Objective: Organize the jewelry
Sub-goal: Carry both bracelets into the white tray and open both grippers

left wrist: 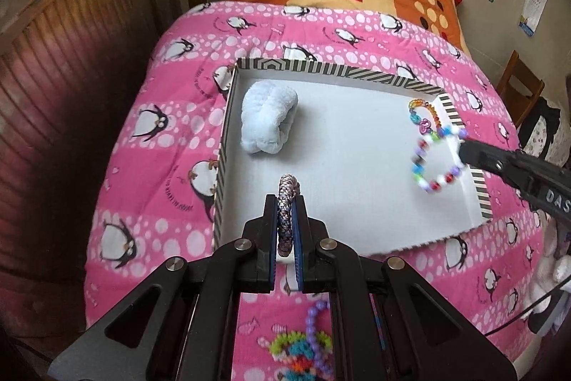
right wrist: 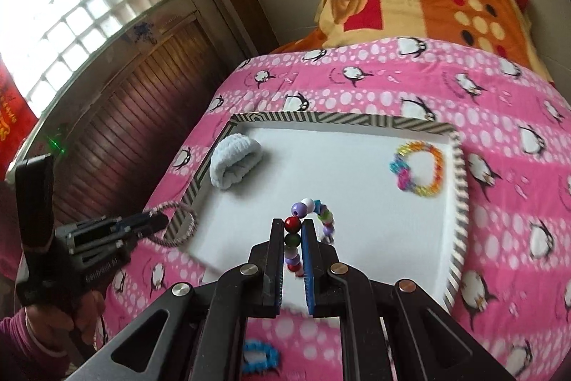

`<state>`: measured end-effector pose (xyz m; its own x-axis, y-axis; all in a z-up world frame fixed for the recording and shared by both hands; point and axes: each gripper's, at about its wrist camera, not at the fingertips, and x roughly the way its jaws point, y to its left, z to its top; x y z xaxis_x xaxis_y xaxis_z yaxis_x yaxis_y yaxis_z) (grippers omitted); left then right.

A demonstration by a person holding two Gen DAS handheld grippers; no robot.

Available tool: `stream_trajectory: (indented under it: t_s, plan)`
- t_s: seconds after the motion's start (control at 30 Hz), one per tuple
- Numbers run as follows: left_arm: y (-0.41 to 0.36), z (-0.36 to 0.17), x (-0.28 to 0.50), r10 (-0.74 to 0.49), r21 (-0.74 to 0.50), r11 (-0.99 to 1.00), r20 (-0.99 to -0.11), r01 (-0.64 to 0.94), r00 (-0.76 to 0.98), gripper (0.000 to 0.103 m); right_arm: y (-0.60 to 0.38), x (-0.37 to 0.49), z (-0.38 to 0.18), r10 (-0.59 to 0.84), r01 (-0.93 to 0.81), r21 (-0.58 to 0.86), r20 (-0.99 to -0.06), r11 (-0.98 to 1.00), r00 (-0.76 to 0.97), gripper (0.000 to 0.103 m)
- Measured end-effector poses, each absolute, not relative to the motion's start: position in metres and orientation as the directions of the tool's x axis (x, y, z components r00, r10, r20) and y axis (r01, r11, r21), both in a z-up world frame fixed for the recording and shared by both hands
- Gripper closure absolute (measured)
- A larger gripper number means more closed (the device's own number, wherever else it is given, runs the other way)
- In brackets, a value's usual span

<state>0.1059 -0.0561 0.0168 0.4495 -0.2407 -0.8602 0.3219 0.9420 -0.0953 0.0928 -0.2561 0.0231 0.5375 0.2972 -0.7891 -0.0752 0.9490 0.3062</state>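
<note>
Tray check: one shallow white tray [left wrist: 357, 174] with a black-and-white striped rim sits on the pink penguin quilt [left wrist: 150, 174]. I count two items resting on its floor: one pale blue fluffy wristband [left wrist: 268, 118] near the far left corner, and one rainbow loom-band bracelet [right wrist: 418, 171] near the far right corner, well apart from each other.

Two more bracelets are held over the tray, one per gripper. My left gripper [left wrist: 285, 220] has its jaws clamped on one braided cord bracelet [left wrist: 286, 213], pinched edge-on, with the top of the loop sticking up past the fingertips. From the right wrist view this gripper reaches in from the left, level with the tray's near left rim, the cord loop hanging across that rim. The hand [right wrist: 67, 320] on its handle wears a purple sleeve.

My right gripper [right wrist: 293, 238] has its jaws pinched on one beaded bracelet [right wrist: 307, 224] of round red, green, purple and white beads; the free part arcs up and over to the right. In the left wrist view it hangs above the tray's right side, blurred, just in front of the loom-band bracelet.

Off the tray, on the quilt below the grippers, lies a small pile of more loom-band pieces [left wrist: 303, 345]; count unclear, partly hidden by the gripper frame.
</note>
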Motion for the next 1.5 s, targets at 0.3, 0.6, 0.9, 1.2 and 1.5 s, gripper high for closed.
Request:
stream_trajectory:
  t_s: [0.3, 0.6, 0.9, 1.2, 1.5]
  plan:
    - [-0.066, -0.012, 0.136, -0.266, -0.136, 0.932, -0.886, 0.337, 0.379, 0.097, -0.250, 0.154, -0.006, 0.295, -0.025, 0.328, -0.810, 0.944, 0.507, 0.095]
    - [-0.060, -0.029, 0.152, -0.282, -0.175, 0.933, -0.897, 0.314, 0.340, 0.097, -0.238, 0.208, -0.032, 0.303, -0.011, 0.337, -0.829, 0.941, 0.471, 0.095]
    - [-0.058, -0.036, 0.154, -0.260, -0.156, 0.939, -0.905, 0.307, 0.335, 0.097, -0.233, 0.245, -0.054, 0.339, 0.002, 0.378, -0.831, 0.926, 0.441, 0.095]
    - [-0.057, -0.034, 0.149, -0.223, -0.119, 0.948, -0.910, 0.294, 0.351, 0.076, -0.241, 0.241, -0.053, 0.369, 0.019, 0.418, -0.821, 0.908, 0.436, 0.086]
    - [-0.059, -0.024, 0.134, -0.220, -0.119, 0.951, -0.908, 0.285, 0.357, 0.062, -0.254, 0.188, -0.023, 0.316, 0.005, 0.354, -0.842, 0.935, 0.436, 0.069]
